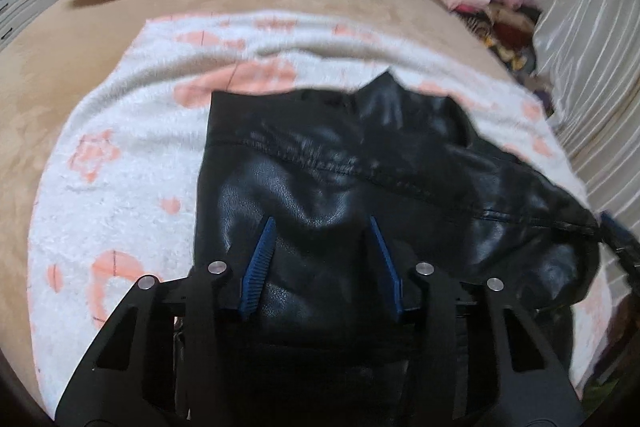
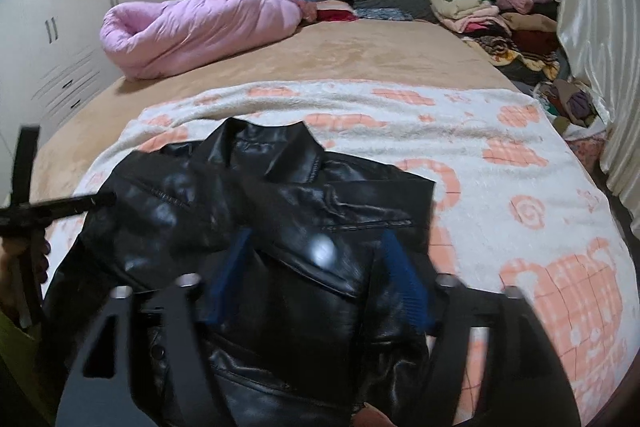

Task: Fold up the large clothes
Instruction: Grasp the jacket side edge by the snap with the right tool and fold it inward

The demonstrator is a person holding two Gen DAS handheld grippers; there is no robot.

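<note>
The black leather jacket [image 2: 256,227] lay rumpled on the white blanket with peach flowers [image 2: 520,187], collar pointing toward the pink puffy coat [image 2: 192,27] further up the bed. Left gripper [image 1: 323,227] hung right over the jacket, jaws partly apart with leather bunched between the blue pads, can't tell if they actually pinched it. Right gripper [image 2: 320,239] was over the jacket too, jaws spread wide, gripping nothing

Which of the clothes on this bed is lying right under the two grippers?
The black leather jacket, spread on the white and peach blanket. The pink puffy coat and the pile of folded clothes lie far off by the headboard.
</note>
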